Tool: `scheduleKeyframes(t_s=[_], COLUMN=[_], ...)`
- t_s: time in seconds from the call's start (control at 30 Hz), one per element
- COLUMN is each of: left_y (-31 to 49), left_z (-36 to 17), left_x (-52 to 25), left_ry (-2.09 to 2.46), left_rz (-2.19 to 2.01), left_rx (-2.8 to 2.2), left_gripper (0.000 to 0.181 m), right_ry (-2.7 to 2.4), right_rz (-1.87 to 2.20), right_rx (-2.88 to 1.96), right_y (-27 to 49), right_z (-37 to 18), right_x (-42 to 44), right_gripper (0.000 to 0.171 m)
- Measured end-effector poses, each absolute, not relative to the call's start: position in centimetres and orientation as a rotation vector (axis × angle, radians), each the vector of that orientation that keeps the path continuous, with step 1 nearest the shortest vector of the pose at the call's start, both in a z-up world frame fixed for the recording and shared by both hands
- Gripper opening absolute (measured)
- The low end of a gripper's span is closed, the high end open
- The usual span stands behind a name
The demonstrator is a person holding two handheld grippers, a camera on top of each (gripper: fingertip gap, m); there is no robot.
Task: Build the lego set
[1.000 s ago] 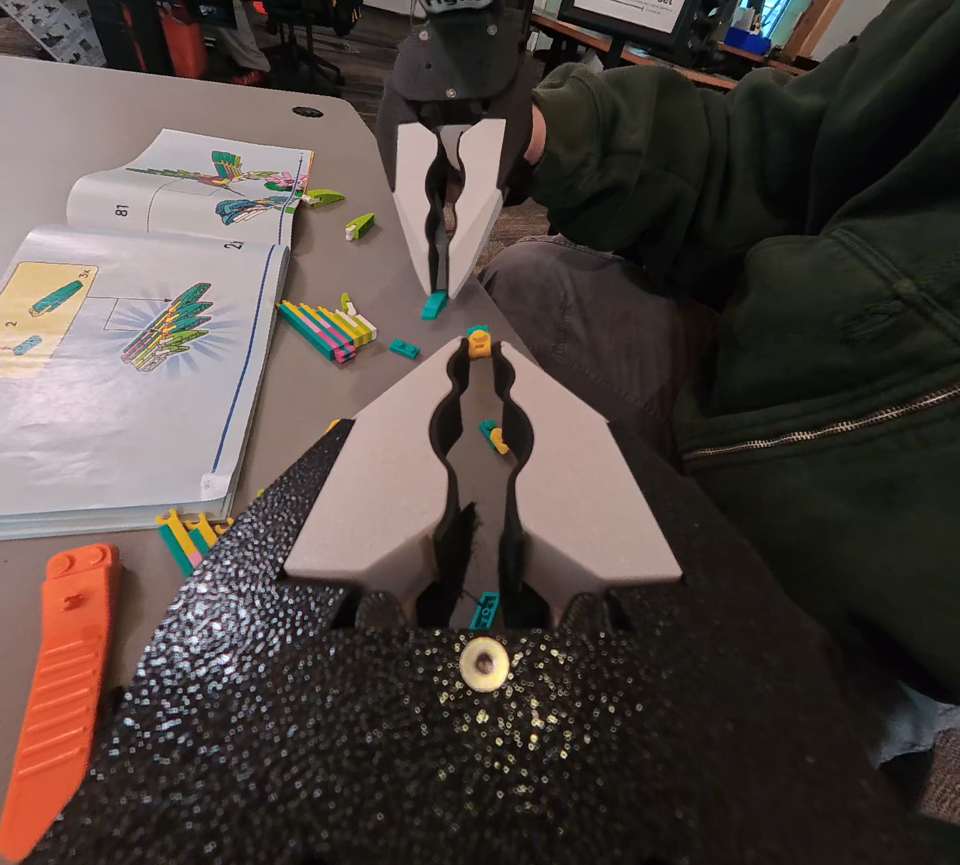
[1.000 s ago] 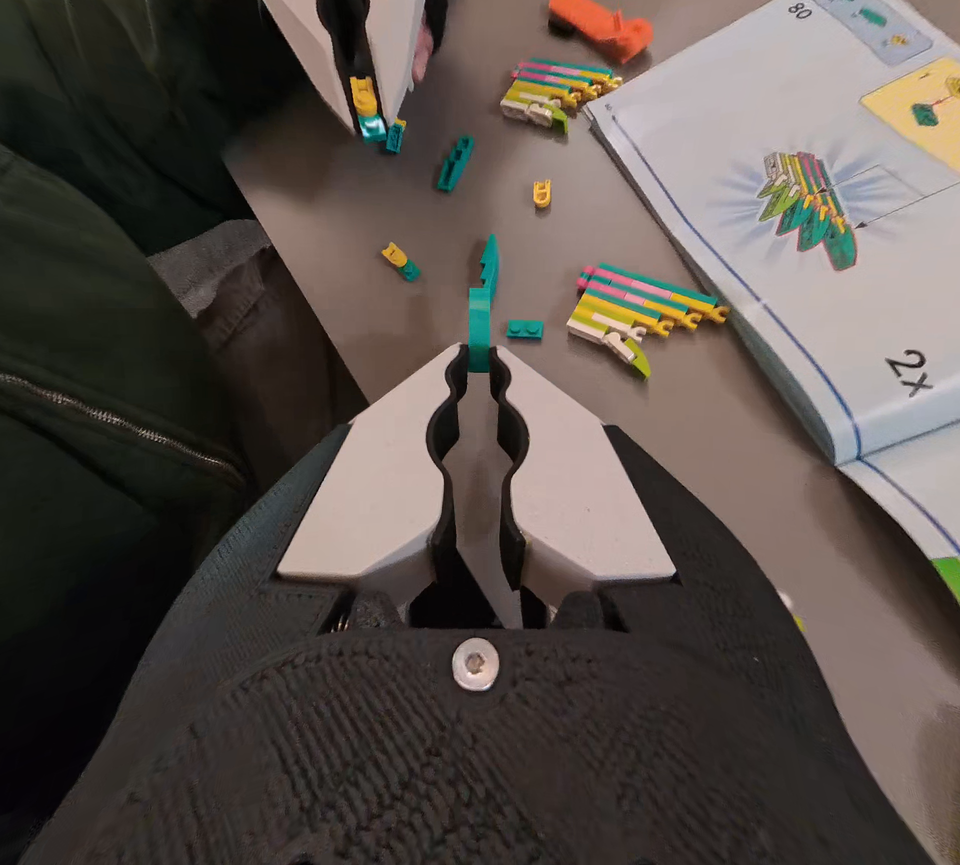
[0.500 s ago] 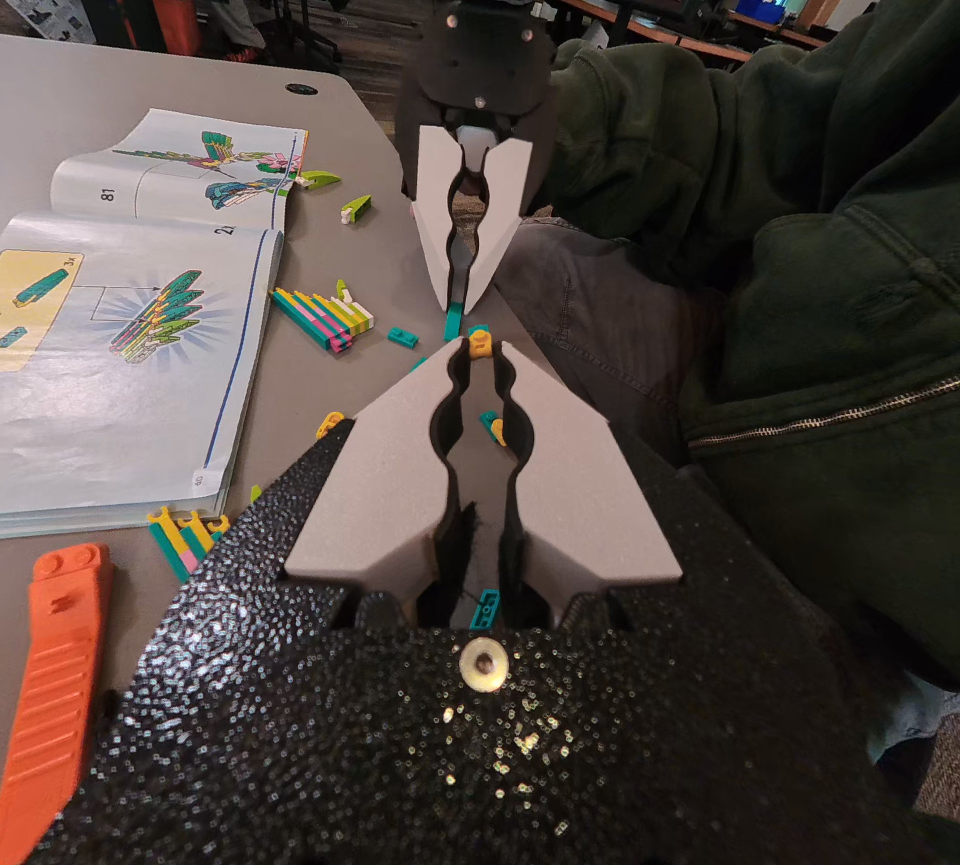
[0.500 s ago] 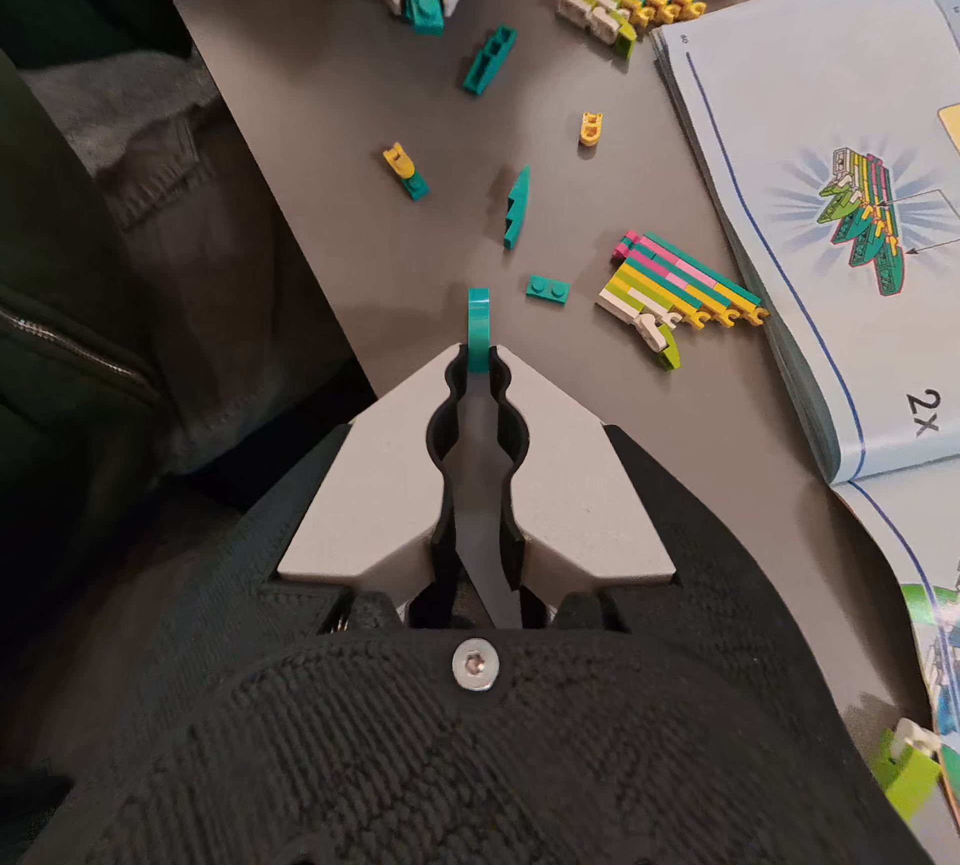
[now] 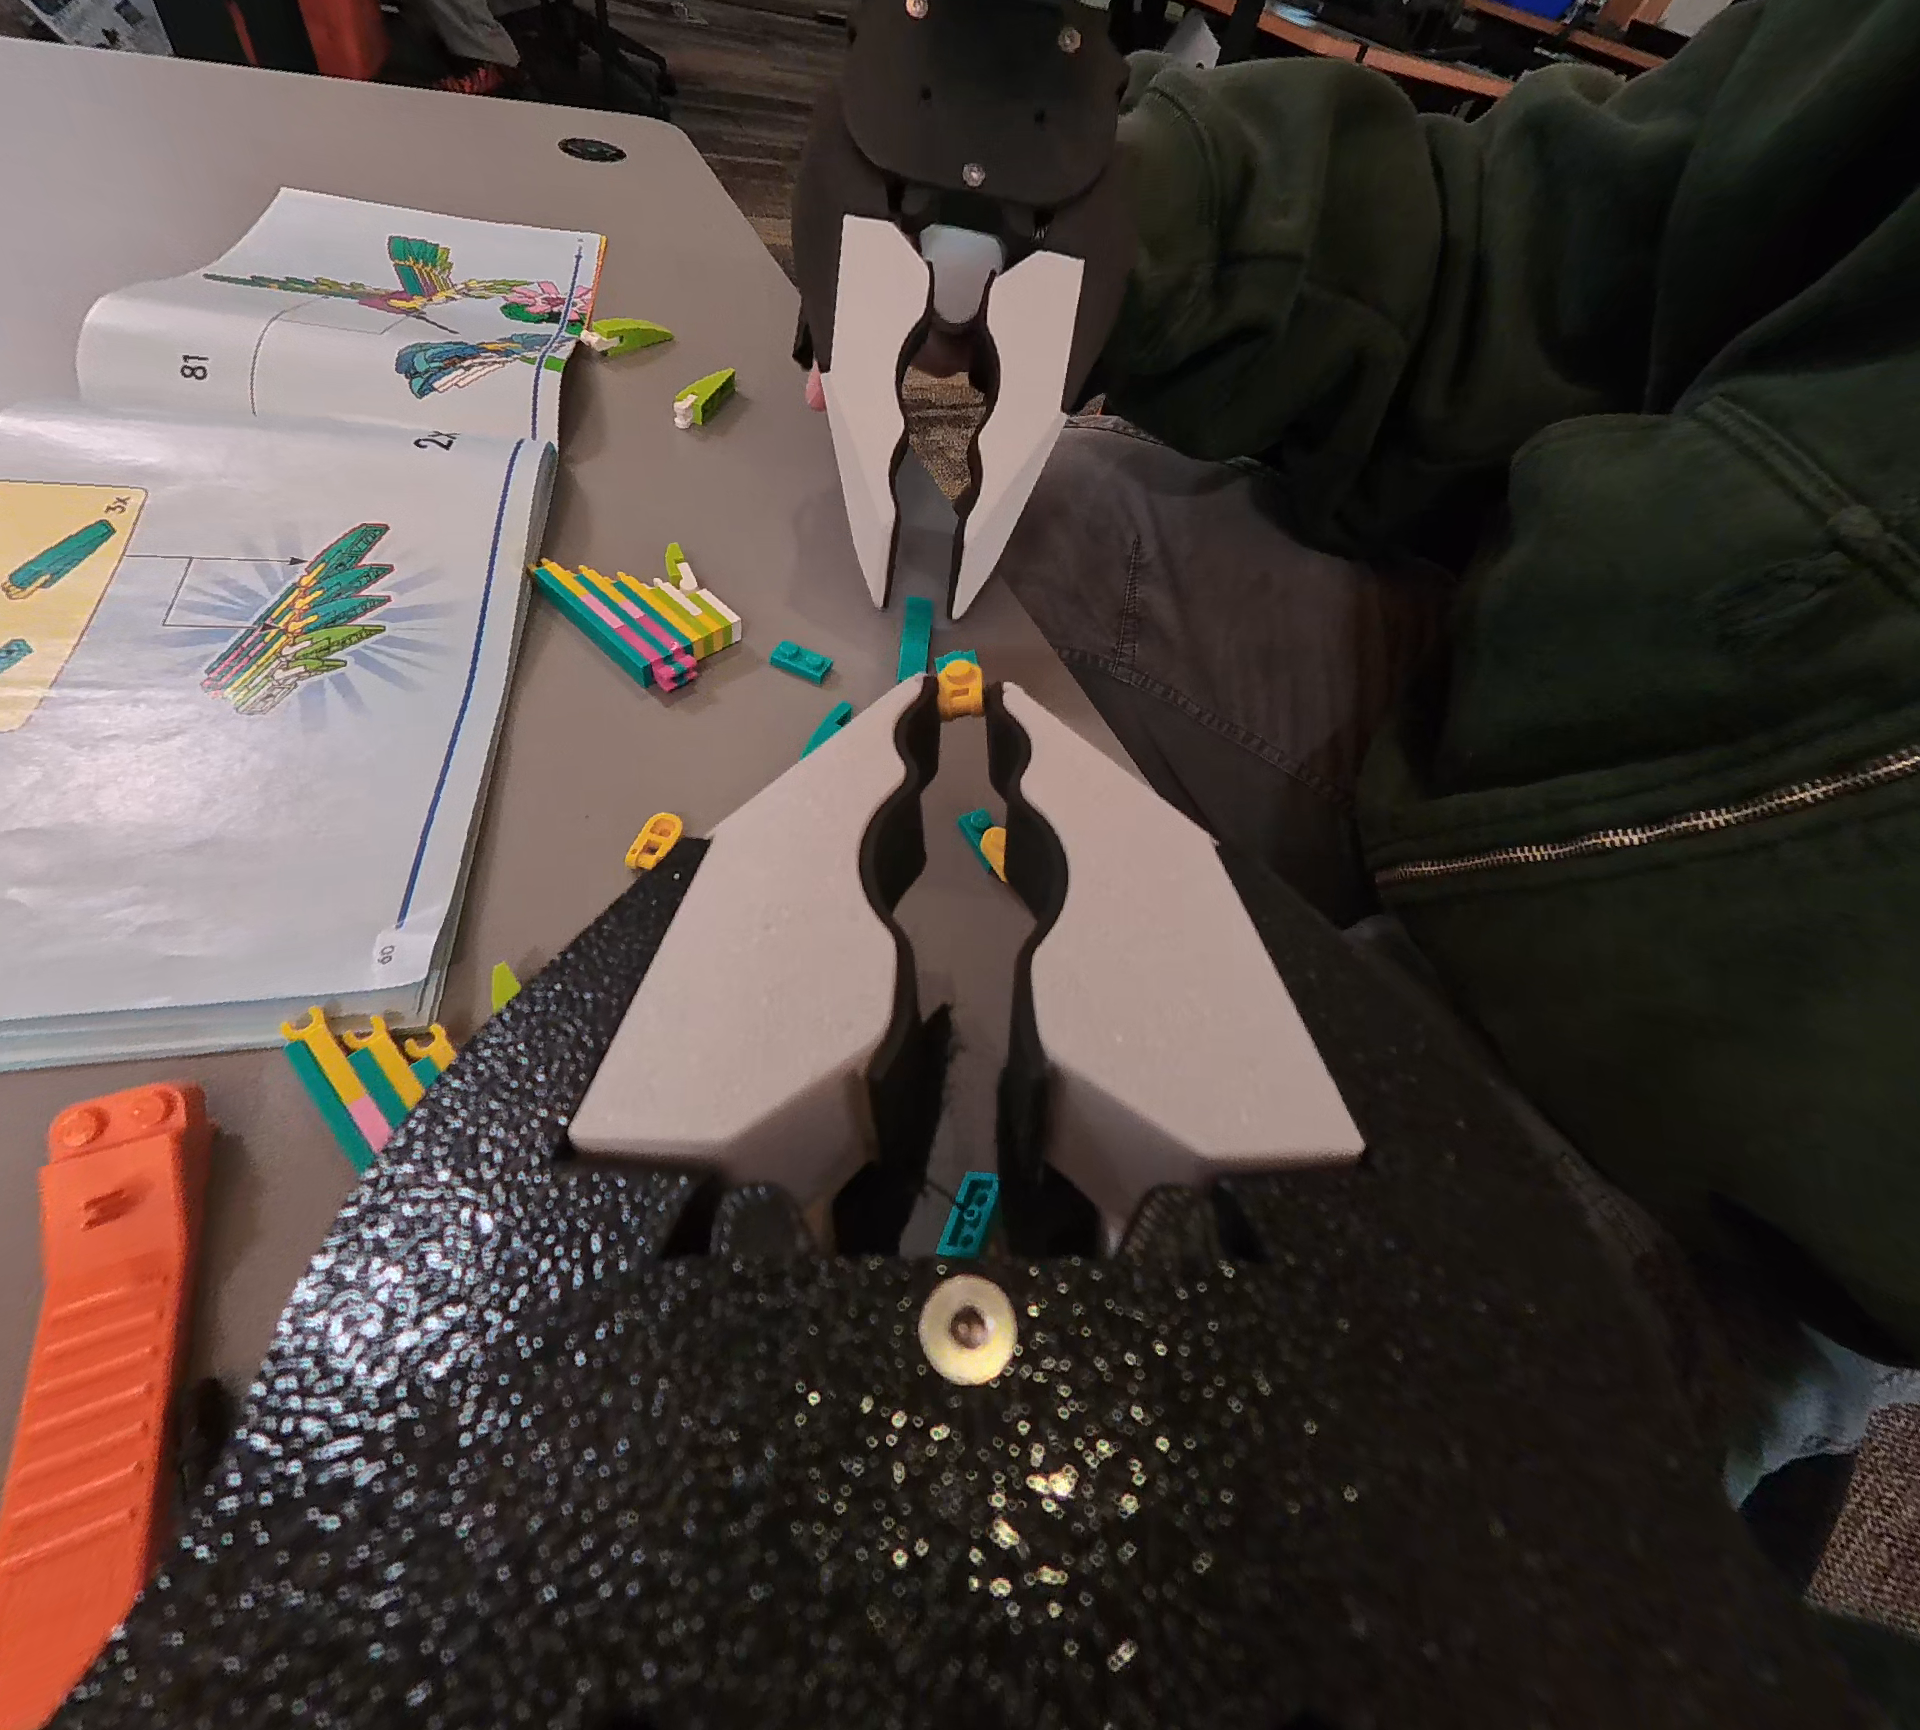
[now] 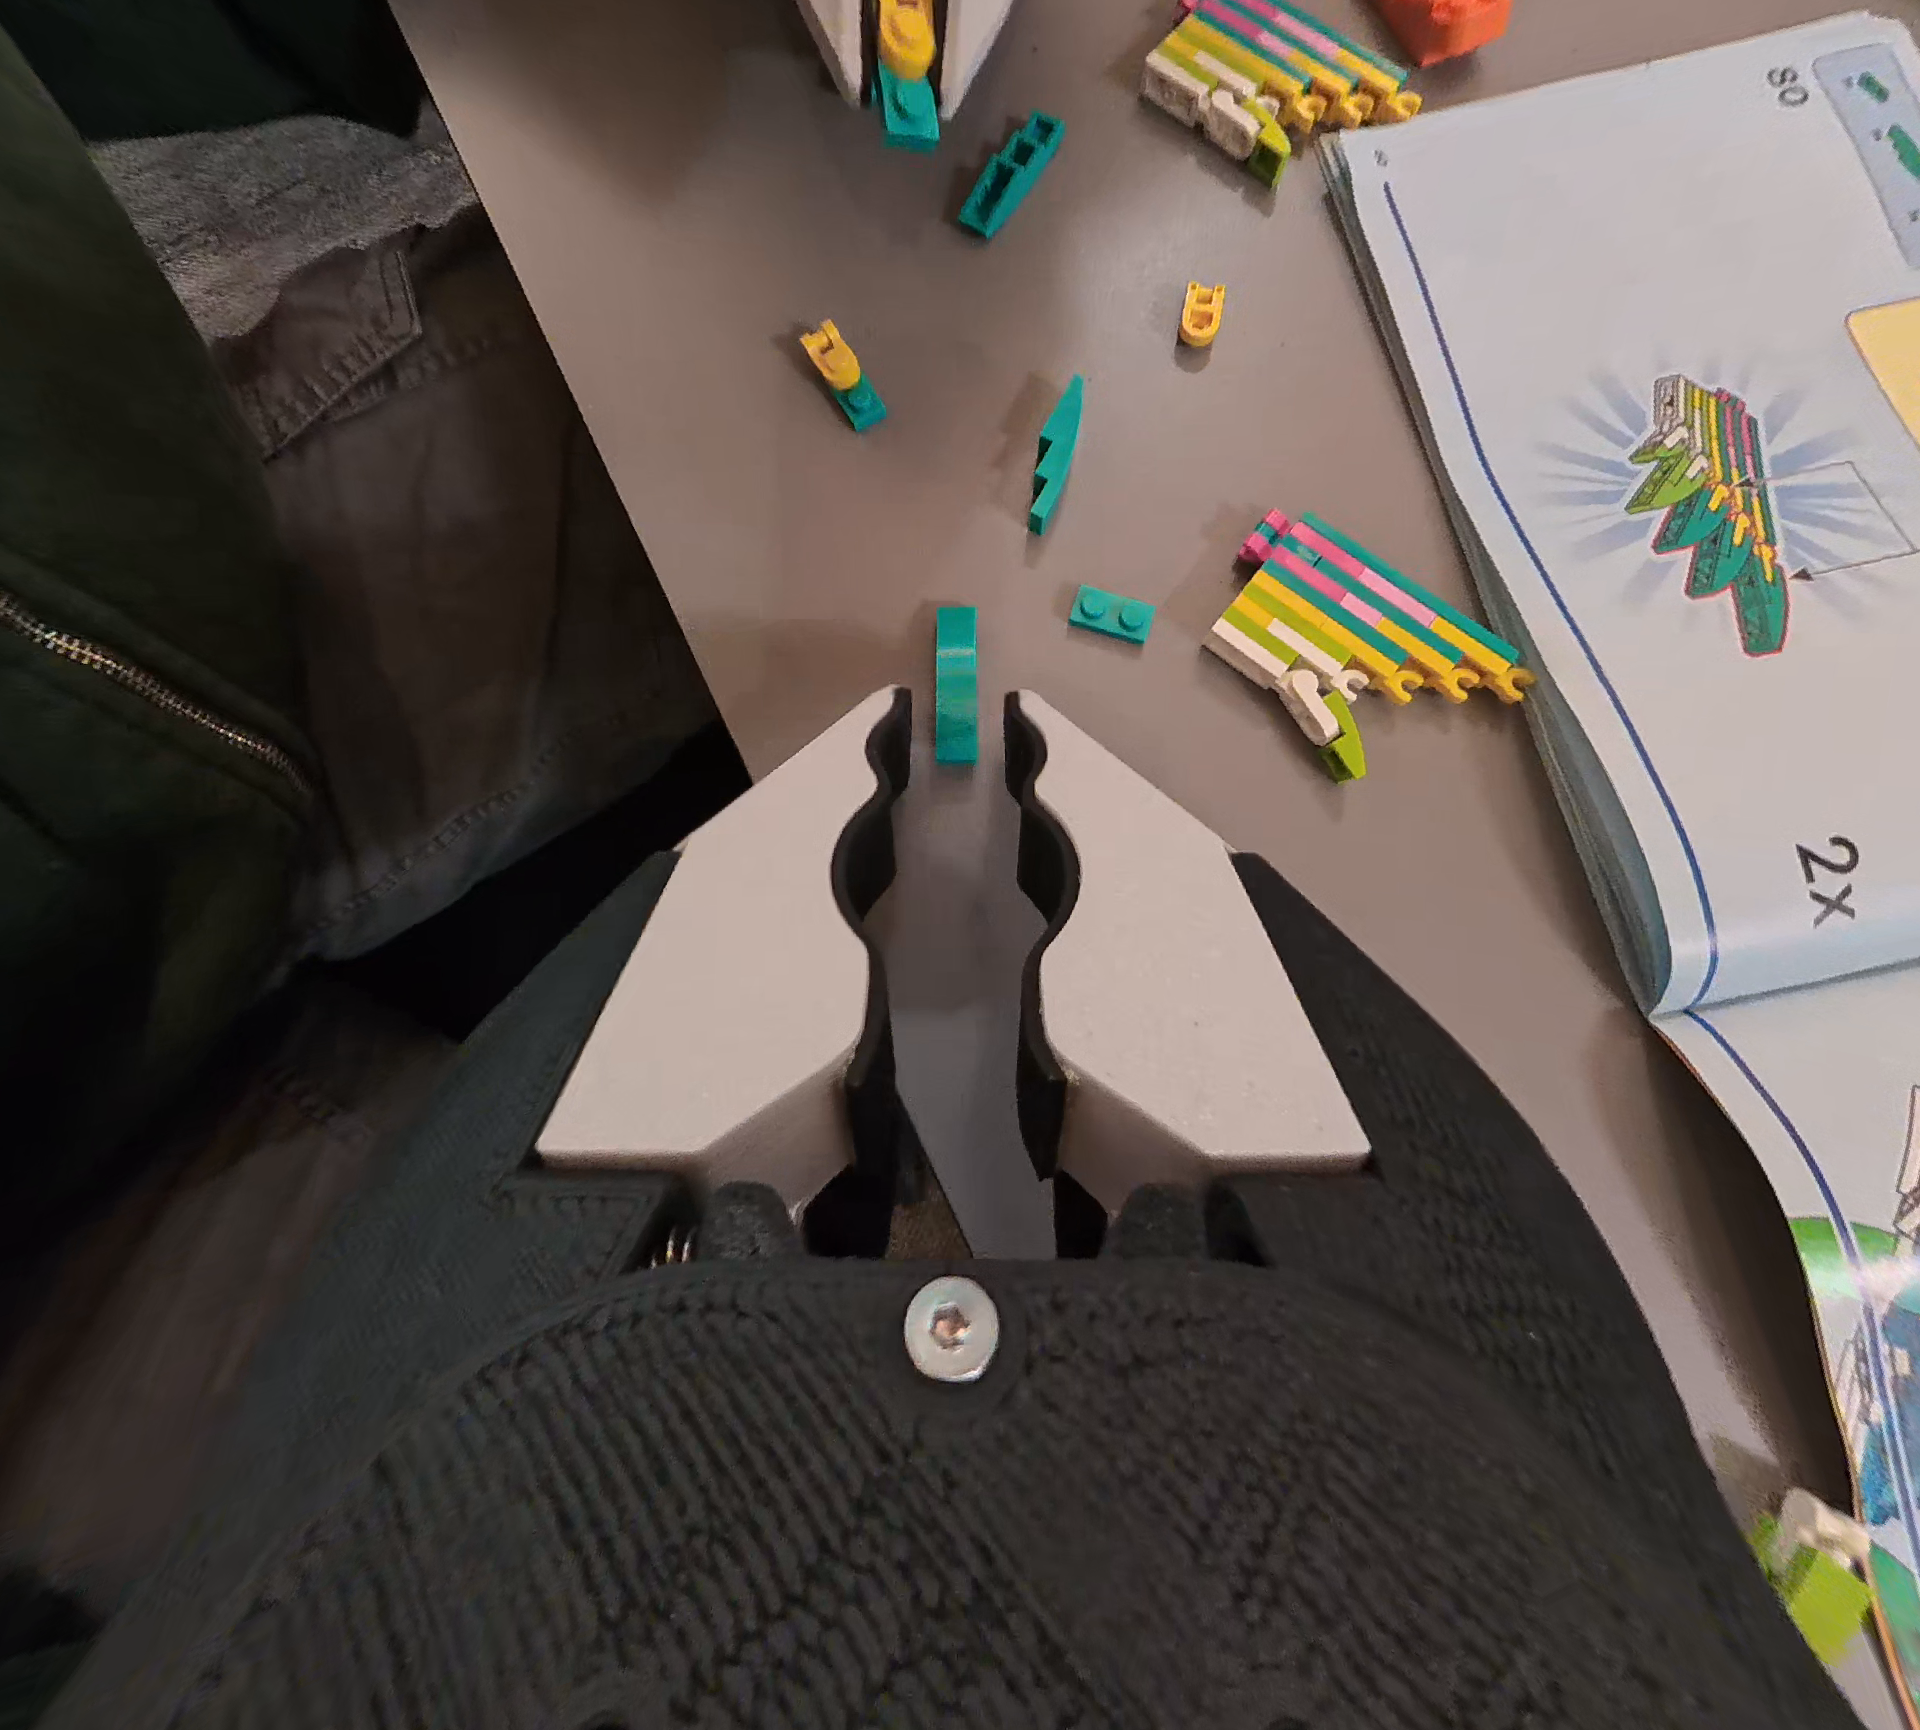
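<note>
My left gripper is shut on a small yellow clip piece joined to a teal plate, held low over the grey table near its edge. My right gripper is open, tips down at the table, facing the left gripper. A teal curved slope piece stands on edge between its fingertips, touching neither; it also shows in the left wrist view. Two striped wing assemblies lie beside the open instruction booklet. Another yellow-teal pair lies loose.
Loose teal pieces and a yellow clip lie on the table. An orange brick separator lies by the left gripper. A person's green sleeve and lap sit just beyond the table edge. Left tips to right tips: about 9 cm.
My right gripper has opened and let go of the teal slope piece, which now stands on the table. The two grippers have lined up tip to tip and come closer.
</note>
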State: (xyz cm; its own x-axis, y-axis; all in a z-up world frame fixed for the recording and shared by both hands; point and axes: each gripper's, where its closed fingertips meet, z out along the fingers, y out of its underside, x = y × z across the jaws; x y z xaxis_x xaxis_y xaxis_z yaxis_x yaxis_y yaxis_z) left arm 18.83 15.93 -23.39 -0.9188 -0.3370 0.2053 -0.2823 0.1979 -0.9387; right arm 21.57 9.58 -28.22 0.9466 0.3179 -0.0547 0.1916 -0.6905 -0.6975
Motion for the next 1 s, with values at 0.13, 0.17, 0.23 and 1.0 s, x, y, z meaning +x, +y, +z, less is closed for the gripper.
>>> scheduleKeyframes(t_s=[0.13, 0.17, 0.23, 1.0], left_y=[15.9, 15.9, 15.8, 15.4], left_z=[-23.5, -23.6, -23.7, -23.7], left_x=[18.8, 18.8, 18.8, 18.6], left_ry=[2.402, 2.404, 2.410, 2.397], left_rz=[-1.853, -1.850, -1.839, -1.751], left_rx=[-0.619, -0.618, -0.616, -0.500], left_gripper=[0.007, 0.007, 0.007, 0.006], right_ry=[-0.388, -0.374, -0.292, -0.363], right_rz=[0.220, 0.223, 0.245, 0.362], right_rx=[-2.355, -2.334, -2.237, -2.043], right_y=[9.9, 10.3, 11.6, 16.2], right_z=[-29.0, -28.9, -27.4, -23.0], right_x=[21.2, 21.2, 21.2, 18.4], right_gripper=[0.007, 0.007, 0.007, 0.007])
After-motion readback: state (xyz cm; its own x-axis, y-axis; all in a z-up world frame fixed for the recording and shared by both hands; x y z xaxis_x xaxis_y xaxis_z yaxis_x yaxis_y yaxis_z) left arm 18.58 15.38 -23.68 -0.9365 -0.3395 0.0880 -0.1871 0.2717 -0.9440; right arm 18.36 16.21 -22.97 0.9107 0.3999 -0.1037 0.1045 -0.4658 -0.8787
